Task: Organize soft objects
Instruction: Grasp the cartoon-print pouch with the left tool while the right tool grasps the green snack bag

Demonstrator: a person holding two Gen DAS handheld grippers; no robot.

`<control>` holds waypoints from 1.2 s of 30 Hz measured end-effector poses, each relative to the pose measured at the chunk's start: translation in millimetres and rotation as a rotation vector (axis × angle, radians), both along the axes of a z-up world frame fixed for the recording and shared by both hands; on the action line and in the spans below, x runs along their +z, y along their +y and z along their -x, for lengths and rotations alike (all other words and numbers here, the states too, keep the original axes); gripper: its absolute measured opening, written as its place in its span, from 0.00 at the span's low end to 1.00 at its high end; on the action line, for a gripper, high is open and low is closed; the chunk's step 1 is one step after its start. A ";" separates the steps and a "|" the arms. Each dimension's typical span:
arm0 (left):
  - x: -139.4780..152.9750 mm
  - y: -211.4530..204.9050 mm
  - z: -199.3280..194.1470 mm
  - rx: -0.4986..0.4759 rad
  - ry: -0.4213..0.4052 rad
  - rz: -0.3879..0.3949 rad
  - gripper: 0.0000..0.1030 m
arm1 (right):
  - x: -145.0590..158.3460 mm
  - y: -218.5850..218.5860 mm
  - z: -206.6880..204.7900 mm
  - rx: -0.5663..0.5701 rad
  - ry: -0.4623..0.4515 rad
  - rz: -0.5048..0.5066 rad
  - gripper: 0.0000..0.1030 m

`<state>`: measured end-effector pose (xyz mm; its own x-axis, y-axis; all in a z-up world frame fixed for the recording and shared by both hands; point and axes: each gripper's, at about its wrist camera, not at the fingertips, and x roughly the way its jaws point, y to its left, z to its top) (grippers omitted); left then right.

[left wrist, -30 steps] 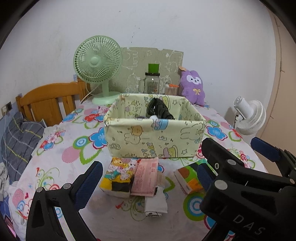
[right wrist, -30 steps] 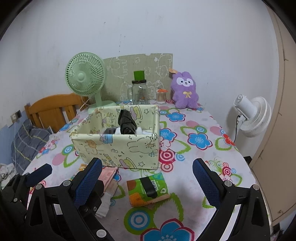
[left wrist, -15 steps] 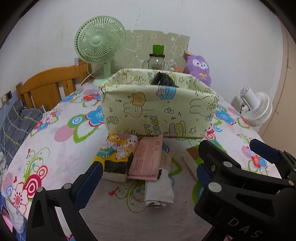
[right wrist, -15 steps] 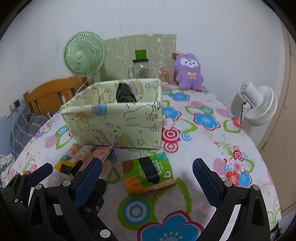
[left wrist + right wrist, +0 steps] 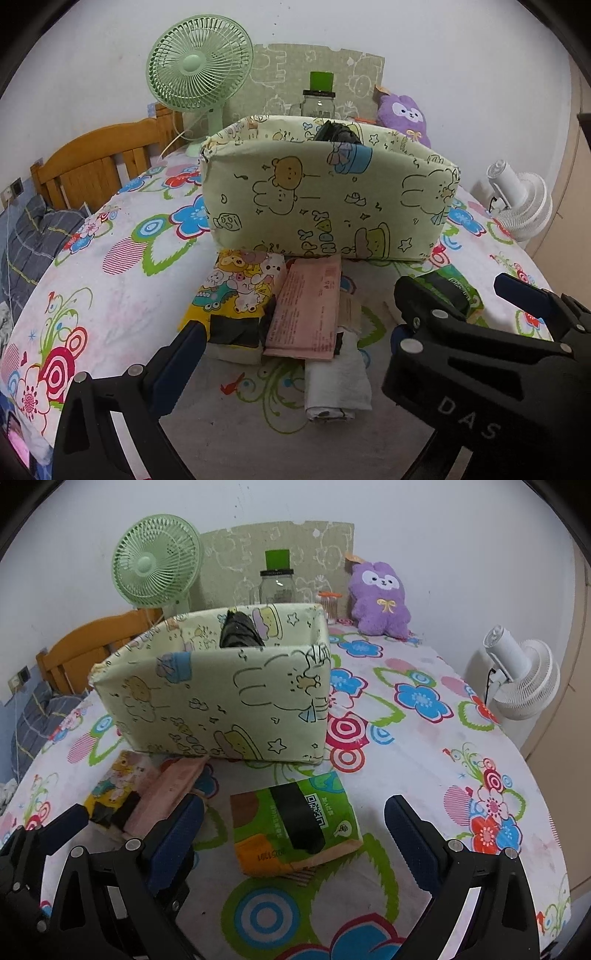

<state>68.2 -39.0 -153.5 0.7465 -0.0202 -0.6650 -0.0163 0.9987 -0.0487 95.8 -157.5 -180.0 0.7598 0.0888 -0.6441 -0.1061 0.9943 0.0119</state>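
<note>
We hold both grippers spread wide and empty, the left gripper (image 5: 295, 343) over the pink packet (image 5: 308, 308), the right gripper (image 5: 293, 823) over the green tissue pack (image 5: 295, 821) before the fabric bin (image 5: 221, 694).

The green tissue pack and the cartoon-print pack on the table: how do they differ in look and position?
The green tissue pack is green and orange with a QR code; the cartoon-print pack is yellow with animal figures. The green tissue pack lies alone before the right gripper; the cartoon-print pack lies against a pink packet, before the left gripper. Both carry a black strip and lie flat in front of the fabric bin.
</note>
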 end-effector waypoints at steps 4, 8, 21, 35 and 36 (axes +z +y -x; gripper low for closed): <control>-2.3 -2.1 -3.7 -0.002 0.010 -0.015 0.97 | -5.1 -0.9 -5.6 -0.004 0.018 -0.007 0.96; -3.9 -4.9 -4.9 0.001 0.016 -0.034 0.97 | -8.8 -2.2 -10.5 -0.004 0.045 -0.017 0.93; 0.9 -2.1 -1.3 -0.012 0.011 -0.028 0.98 | -6.2 -2.0 -3.3 -0.010 0.042 -0.025 0.73; 15.0 20.7 -7.0 -0.033 -0.011 -0.052 0.95 | 13.7 18.5 2.3 -0.009 -0.007 -0.031 0.73; 15.2 22.8 -8.4 -0.029 -0.011 -0.060 0.94 | 13.8 20.2 1.9 -0.009 -0.007 -0.032 0.73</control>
<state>76.6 -16.2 -138.3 0.7533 -0.0026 -0.6576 0.0128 0.9999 0.0108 93.9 -137.3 -166.2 0.7651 0.1026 -0.6356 -0.0975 0.9943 0.0432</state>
